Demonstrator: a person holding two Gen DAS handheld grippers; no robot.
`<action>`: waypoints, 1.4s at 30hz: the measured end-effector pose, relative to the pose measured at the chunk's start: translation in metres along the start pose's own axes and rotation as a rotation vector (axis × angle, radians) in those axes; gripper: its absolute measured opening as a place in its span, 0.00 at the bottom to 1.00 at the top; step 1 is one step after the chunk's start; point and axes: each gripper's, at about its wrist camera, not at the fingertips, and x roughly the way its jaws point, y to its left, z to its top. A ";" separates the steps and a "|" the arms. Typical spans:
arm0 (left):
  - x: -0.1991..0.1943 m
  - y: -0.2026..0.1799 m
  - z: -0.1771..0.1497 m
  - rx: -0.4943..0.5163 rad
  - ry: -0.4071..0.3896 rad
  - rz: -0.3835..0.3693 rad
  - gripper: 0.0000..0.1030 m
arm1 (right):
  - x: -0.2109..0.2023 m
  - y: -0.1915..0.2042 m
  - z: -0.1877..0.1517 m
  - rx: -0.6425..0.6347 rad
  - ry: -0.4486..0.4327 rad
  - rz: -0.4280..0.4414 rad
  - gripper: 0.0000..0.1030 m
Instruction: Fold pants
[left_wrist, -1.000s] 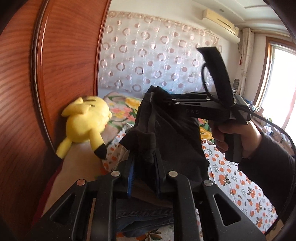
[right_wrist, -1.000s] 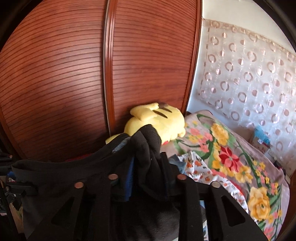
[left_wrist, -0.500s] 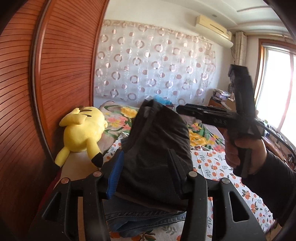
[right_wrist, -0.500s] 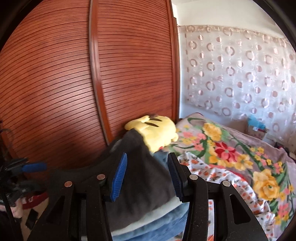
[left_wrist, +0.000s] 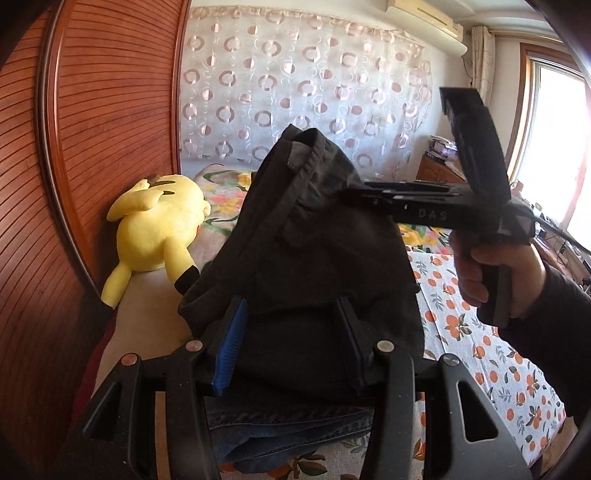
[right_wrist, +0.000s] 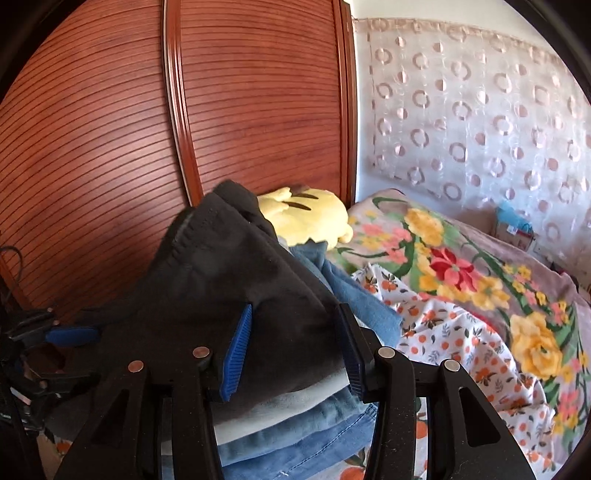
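- The bed (right_wrist: 461, 343) runs across the lower right of the right wrist view, with a floral blanket (right_wrist: 458, 266) at about 3 o'clock and an orange-print sheet (left_wrist: 491, 354) nearer the camera.
- The slatted wooden wardrobe (right_wrist: 110, 147) fills everything from 9 to 12 o'clock.
- The black pants (left_wrist: 310, 266) sit folded on top of a stack of folded jeans (right_wrist: 295, 435), dead centre; the waistband end stands up at 12 o'clock.
- A yellow plush toy (left_wrist: 155, 229) lies at 10 o'clock of the pants, against the wardrobe.
- The left gripper (left_wrist: 291, 347) has its jaws apart, the black pants between the fingers, pads not pressing.
- The right gripper (right_wrist: 295, 350), held in a hand (left_wrist: 498, 273), also has its jaws apart, straddling the edge of the pants without clamping.
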 end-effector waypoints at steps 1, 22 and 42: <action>-0.002 -0.001 0.000 -0.001 -0.003 0.002 0.48 | 0.001 0.004 0.002 -0.006 -0.006 -0.006 0.46; -0.038 -0.081 0.001 0.125 -0.049 -0.052 0.48 | -0.136 0.045 -0.077 0.157 -0.103 -0.131 0.46; -0.015 -0.173 -0.020 0.190 -0.025 -0.159 0.85 | -0.240 0.059 -0.154 0.299 -0.068 -0.342 0.52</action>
